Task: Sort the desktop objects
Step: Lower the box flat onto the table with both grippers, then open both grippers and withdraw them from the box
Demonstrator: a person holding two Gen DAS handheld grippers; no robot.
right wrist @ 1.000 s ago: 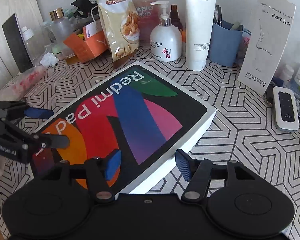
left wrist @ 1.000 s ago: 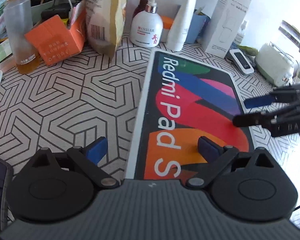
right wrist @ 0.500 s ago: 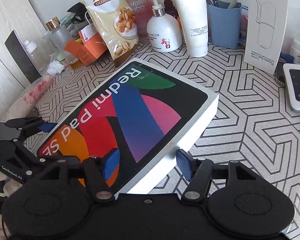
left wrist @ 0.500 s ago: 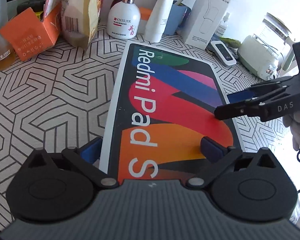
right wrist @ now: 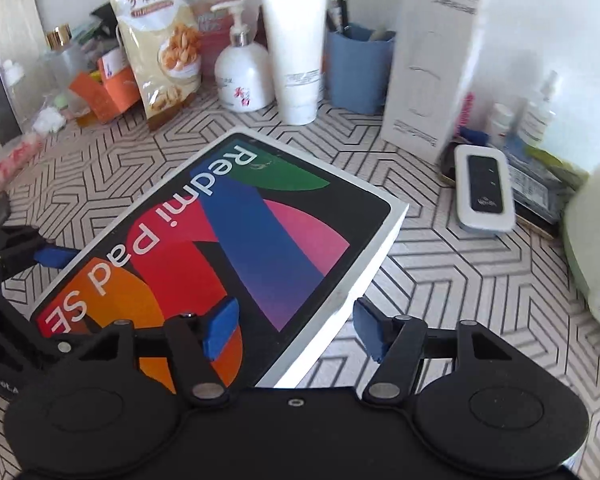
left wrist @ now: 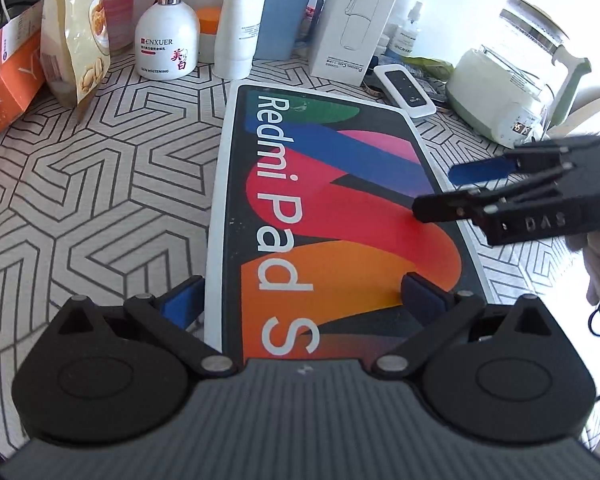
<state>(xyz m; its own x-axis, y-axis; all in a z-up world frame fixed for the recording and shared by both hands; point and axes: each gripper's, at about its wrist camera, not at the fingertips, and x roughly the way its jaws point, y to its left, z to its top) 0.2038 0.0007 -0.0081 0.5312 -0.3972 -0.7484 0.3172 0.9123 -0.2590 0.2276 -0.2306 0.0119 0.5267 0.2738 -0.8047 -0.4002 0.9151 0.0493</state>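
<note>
Redmi Pad box (left wrist: 332,216) flat on patterned tabletop (left wrist: 100,200). Left gripper (left wrist: 300,300) and right gripper (right wrist: 296,328) spread, each straddling one box edge, pads apparently clear. Lotion bottle (left wrist: 167,46), white tube (right wrist: 296,40), router (right wrist: 485,192) crowding beyond.

Tablet boxes: you have one flat Redmi Pad SE box with a multicoloured lid (right wrist: 220,248).
Pump bottles: one round white lotion bottle (left wrist: 168,50).
Tubes: one tall white squeeze tube (right wrist: 298,44).
Snack bags: one beige standing nut pouch (right wrist: 160,52).
Cartons: one upright white carton (left wrist: 356,20), one orange cardboard box (left wrist: 10,76).
Pen cups: one blue plastic cup (right wrist: 358,68).
Routers: one white pocket Wi-Fi unit with a black face (right wrist: 484,192).
</note>
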